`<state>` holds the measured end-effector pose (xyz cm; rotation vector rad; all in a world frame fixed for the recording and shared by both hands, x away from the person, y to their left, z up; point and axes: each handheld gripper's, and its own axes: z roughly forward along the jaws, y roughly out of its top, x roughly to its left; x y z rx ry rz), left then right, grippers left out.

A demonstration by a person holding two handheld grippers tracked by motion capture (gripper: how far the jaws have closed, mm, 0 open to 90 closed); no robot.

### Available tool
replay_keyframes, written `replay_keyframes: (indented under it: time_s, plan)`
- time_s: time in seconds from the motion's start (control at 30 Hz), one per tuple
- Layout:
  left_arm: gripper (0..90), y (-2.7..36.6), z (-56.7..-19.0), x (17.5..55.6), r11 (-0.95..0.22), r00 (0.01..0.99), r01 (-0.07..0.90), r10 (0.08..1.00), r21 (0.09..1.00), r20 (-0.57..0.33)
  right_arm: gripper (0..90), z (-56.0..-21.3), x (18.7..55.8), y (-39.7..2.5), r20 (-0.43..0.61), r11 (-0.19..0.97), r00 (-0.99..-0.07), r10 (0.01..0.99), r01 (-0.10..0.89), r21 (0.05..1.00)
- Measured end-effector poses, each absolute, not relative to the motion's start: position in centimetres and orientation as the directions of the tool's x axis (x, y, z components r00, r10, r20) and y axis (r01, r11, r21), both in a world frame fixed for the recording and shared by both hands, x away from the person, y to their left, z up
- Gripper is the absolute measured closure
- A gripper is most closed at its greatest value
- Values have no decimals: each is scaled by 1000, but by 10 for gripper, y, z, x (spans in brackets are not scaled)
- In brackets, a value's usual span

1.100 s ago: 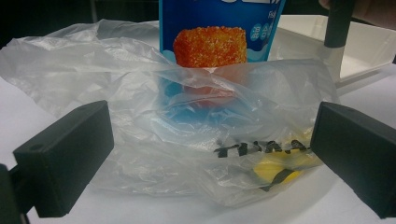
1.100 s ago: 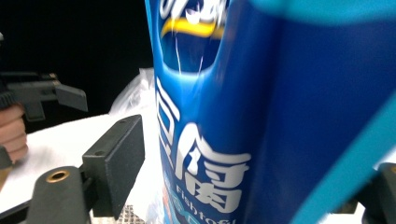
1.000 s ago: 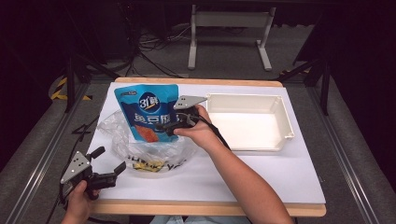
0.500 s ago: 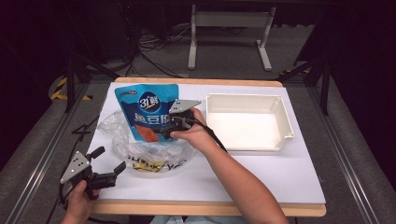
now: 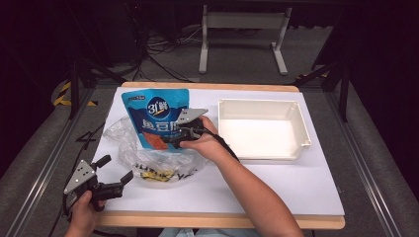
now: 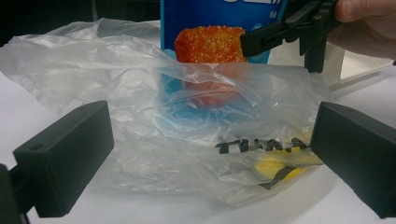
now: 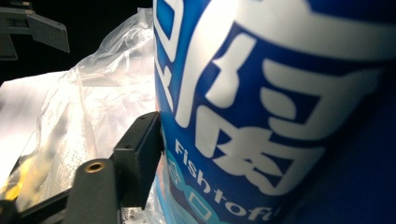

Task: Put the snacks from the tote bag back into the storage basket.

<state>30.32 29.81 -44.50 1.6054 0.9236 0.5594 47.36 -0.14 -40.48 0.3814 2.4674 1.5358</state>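
The high view shows the whole layout: one tall blue foil snack pouch with white lettering and an orange food picture [image 5: 159,118] stands upright, its lower part inside one crumpled clear plastic bag with black and yellow print [image 5: 153,158], on the white-topped counter [image 5: 276,187]. The right hand-held gripper [image 5: 174,139] is clamped on the pouch's lower right side, near the orange picture. To the right of the pouch, just apart from the hand, sits one empty white rectangular plastic tray [image 5: 296,116].

The left hand-held gripper [image 5: 114,174] hovers near the counter's front left corner, its jaws spread wide and holding nothing, just short of the bag.

The left gripper view adds what the high one cannot: seen through the bag's film [image 6: 140,93], the pouch's base [image 6: 205,46] is veiled by the plastic, and a yellow patch lies at the bag's bottom right beside the black lettering. The right gripper's black jaw tip [image 6: 266,39] presses at the edge of the orange picture.

The right gripper view shows one jaw flat against the pouch's face [image 7: 261,116], above small "Fish tofu" lettering; the other jaw is hidden behind the pouch.
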Motion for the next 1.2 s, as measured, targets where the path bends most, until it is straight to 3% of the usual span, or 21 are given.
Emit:
replay_keyframes:
  time_s: [0.17, 0.67, 1.0, 1.2]
  plan:
    - [2, 298, -445, 303, -47, 577, 269, 807, 962, -122, 448, -404, 473, -2, -58, 441, -946, 318, 93, 893]
    - [1, 300, -445, 303, -44, 574, 274, 809, 961, -127, 541, -398, 468, 3, -85, 459, -932, 353, 94, 883]
    - [1, 301, -445, 303, -32, 572, 271, 809, 962, -134, 556, -381, 468, 2, -61, 429, -932, 358, 106, 897]
    - [2, 301, -445, 303, -36, 570, 274, 811, 961, -132, 554, -352, 465, -2, -81, 415, -939, 334, 69, 907]
